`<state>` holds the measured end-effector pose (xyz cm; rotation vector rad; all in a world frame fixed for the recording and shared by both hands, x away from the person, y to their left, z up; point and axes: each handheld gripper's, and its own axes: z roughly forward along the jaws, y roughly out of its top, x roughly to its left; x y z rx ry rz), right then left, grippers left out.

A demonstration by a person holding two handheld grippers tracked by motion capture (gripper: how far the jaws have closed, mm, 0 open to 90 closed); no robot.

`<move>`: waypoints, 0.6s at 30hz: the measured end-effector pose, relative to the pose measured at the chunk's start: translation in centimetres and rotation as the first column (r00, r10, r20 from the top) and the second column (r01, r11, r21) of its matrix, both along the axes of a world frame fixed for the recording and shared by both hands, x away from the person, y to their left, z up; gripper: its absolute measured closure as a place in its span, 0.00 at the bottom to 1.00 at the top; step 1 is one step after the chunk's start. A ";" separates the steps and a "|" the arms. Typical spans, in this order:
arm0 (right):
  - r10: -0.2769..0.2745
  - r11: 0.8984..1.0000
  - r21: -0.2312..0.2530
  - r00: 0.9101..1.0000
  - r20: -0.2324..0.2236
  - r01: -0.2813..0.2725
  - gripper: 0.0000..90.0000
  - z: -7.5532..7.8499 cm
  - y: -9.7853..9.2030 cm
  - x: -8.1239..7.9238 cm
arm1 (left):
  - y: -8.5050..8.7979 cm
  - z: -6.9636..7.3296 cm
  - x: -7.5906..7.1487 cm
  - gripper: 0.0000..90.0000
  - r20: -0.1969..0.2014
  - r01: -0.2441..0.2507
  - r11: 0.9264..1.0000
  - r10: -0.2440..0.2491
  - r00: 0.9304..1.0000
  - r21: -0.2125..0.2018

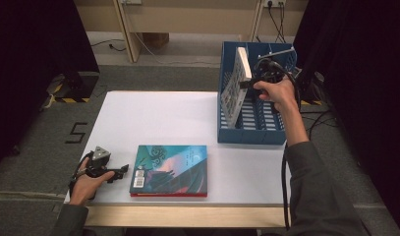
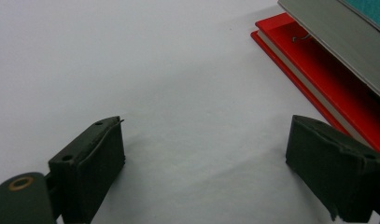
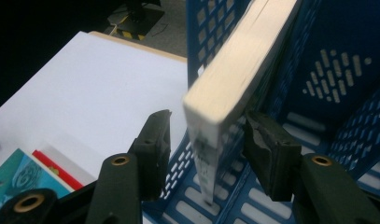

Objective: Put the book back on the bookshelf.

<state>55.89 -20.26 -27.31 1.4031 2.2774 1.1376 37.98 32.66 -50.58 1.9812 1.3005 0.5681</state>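
A pale, thick book (image 1: pixel 237 86) leans upright against the left wall of a blue slotted crate (image 1: pixel 251 135) at the table's right. My right gripper (image 1: pixel 249 83) straddles its top corner. In the right gripper view the book (image 3: pixel 225 88) stands between the jaws with a gap at the left pad (image 3: pixel 152 140), so my right gripper (image 3: pixel 207 117) is open. A teal book (image 1: pixel 170 167) lies on a red one (image 1: pixel 168 195) near the front edge. My left gripper (image 1: pixel 124 170) rests just left of them, open and holding nothing (image 2: pixel 204 126), with the red book (image 2: pixel 318 70) ahead at the right.
The white table (image 1: pixel 153 113) has bare room between the book stack and the crate. Black curtains flank both sides. A cable (image 1: pixel 286 172) trails down from the right hand. A wooden frame (image 1: pixel 124 29) stands on the floor behind the table.
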 end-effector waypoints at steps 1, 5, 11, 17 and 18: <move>0.005 1.000 0.001 1.000 -0.001 -0.005 0.58 -0.3 -0.1 -0.1 | 0.0 0.0 0.0 0.12 0.001 0.000 1.000 0.000 1.000 0.000; 0.019 1.000 -0.001 1.000 -0.018 -0.019 0.60 -1.6 -0.2 -0.4 | 0.0 0.0 0.0 0.12 0.001 -0.001 1.000 0.001 1.000 -0.002; 0.018 0.999 -0.027 1.000 -0.006 -0.018 0.73 -3.5 -0.1 -0.3 | 0.0 0.0 0.0 0.12 0.001 -0.002 1.000 0.002 1.000 -0.001; 0.023 1.000 0.004 1.000 0.001 -0.023 0.72 -4.1 0.6 0.0 | 0.0 0.0 0.0 0.12 0.002 -0.003 1.000 0.003 1.000 0.000; 0.022 1.000 -0.001 1.000 0.000 -0.022 0.72 -4.0 0.8 0.0 | 0.0 0.0 0.0 0.12 0.002 -0.002 1.000 0.002 1.000 -0.001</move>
